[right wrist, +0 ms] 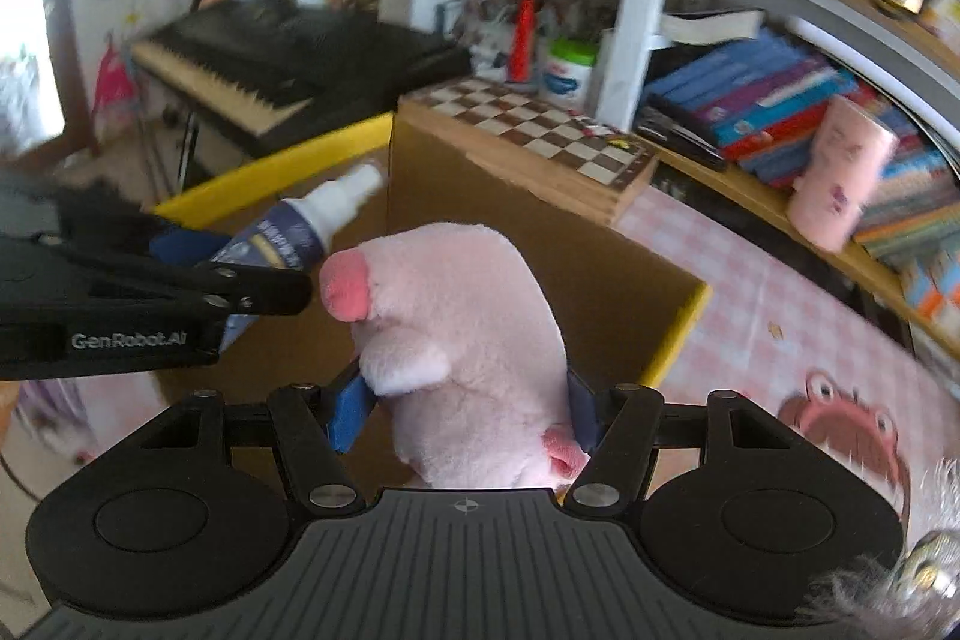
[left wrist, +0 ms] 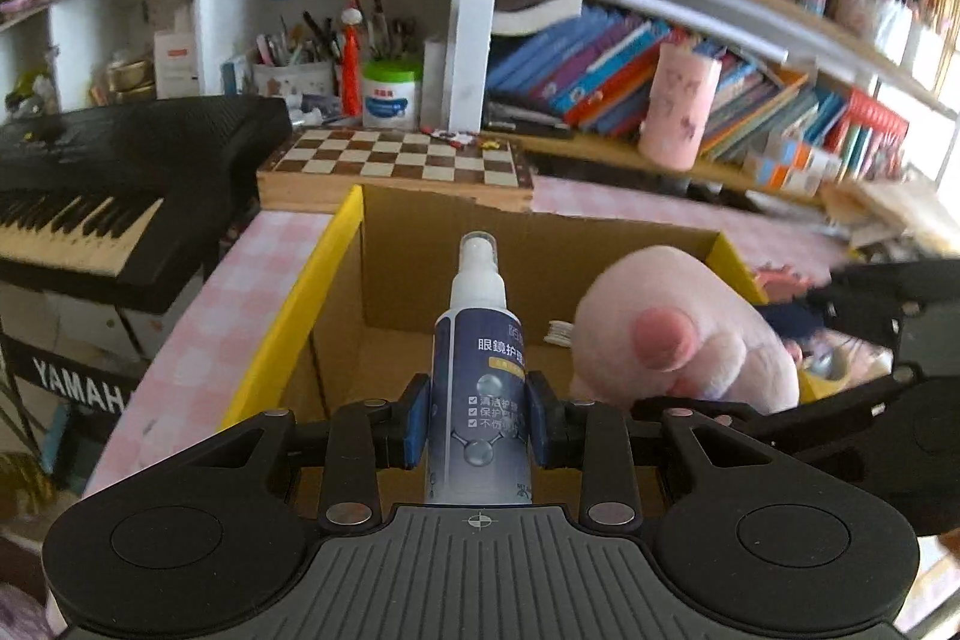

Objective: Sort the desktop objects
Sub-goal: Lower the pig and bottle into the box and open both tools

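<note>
My left gripper (left wrist: 478,415) is shut on a small spray bottle (left wrist: 477,340) with a dark blue label and white nozzle, held upright above an open cardboard box (left wrist: 408,244) with yellow flap edges. My right gripper (right wrist: 465,409) is shut on a pink plush pig (right wrist: 462,328), its blue pads pressing both sides of the soft body. The pig (left wrist: 678,334) hangs over the box's right part in the left wrist view. In the right wrist view the left gripper (right wrist: 240,274) comes in from the left with the spray bottle (right wrist: 318,214), close beside the pig's snout.
A chessboard box (left wrist: 396,163) lies behind the cardboard box. A black keyboard (left wrist: 108,184) stands to the left. Shelves of books (left wrist: 660,76), a pink cup (left wrist: 681,106) and a pen holder (left wrist: 294,70) line the back. The pink checked tablecloth (right wrist: 780,316) carries a frog print (right wrist: 852,436).
</note>
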Action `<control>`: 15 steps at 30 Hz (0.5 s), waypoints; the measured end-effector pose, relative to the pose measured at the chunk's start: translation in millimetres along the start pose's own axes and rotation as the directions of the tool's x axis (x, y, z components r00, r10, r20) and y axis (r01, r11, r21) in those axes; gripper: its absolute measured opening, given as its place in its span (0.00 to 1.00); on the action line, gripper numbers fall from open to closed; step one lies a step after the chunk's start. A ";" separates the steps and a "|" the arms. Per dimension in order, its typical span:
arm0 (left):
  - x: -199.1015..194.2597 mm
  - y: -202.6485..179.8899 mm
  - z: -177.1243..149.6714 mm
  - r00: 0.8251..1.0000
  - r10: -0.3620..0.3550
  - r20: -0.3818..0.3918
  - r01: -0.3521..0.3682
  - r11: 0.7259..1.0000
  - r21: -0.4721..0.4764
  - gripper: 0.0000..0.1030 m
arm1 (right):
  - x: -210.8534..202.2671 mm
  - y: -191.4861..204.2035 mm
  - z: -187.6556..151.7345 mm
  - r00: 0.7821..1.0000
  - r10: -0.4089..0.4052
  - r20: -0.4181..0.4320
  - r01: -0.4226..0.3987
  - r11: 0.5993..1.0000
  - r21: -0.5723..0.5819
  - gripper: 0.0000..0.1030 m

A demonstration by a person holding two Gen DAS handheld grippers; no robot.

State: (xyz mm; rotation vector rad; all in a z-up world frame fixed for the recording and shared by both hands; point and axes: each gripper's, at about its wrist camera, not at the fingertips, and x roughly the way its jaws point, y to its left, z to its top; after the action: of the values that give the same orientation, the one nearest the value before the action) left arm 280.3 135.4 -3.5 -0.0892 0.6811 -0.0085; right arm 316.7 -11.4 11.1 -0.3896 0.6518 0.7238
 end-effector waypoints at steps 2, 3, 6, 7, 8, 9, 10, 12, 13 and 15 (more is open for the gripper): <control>11.2 0.2 7.7 1.000 0.014 -0.024 -0.014 0.999 0.033 0.30 | 14.5 -4.7 7.5 1.000 0.011 -0.020 -0.012 0.998 -0.055 0.59; 16.1 0.0 10.8 0.999 0.022 -0.035 -0.020 0.999 0.047 0.30 | 22.0 -6.6 10.8 0.999 0.014 -0.032 -0.017 0.996 -0.085 0.60; 32.9 -0.6 16.4 0.995 0.052 -0.091 -0.044 0.995 0.085 0.30 | 42.5 -9.3 18.2 0.996 0.030 -0.082 -0.044 0.983 -0.177 0.60; 37.8 -0.6 16.1 0.992 0.060 -0.109 -0.050 0.994 0.095 0.30 | 48.7 -9.7 20.0 0.994 0.041 -0.103 -0.062 0.977 -0.206 0.60; 42.2 -0.5 15.2 0.990 0.066 -0.126 -0.053 0.993 0.103 0.30 | 54.3 -10.1 21.4 0.991 0.051 -0.123 -0.079 0.970 -0.229 0.60; 45.5 -0.6 14.0 0.987 0.074 -0.140 -0.059 0.992 0.108 0.30 | 59.0 -10.5 22.7 0.989 0.058 -0.139 -0.091 0.964 -0.248 0.60; 45.1 -0.4 14.6 0.988 0.072 -0.137 -0.058 0.993 0.102 0.30 | 64.3 -10.6 24.1 0.986 0.060 -0.155 -0.101 0.958 -0.270 0.60; 46.9 -0.9 14.8 0.986 0.078 -0.145 -0.064 0.993 0.099 0.31 | 73.1 -11.0 24.1 0.981 0.055 -0.184 -0.111 0.944 -0.310 0.60; 49.4 -1.3 14.3 0.983 0.087 -0.159 -0.072 0.992 0.100 0.31 | 77.8 -11.7 23.9 0.979 0.051 -0.198 -0.115 0.939 -0.325 0.60; 48.0 0.1 14.4 0.982 0.092 -0.163 -0.079 0.993 0.083 0.30 | 82.0 -13.9 26.0 0.976 0.061 -0.209 -0.128 0.936 -0.327 0.60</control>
State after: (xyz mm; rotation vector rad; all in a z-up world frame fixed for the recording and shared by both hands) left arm 326.7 134.9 -22.6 0.0141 0.8504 0.0410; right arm 383.8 32.5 -22.9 -0.7591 0.7362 0.9015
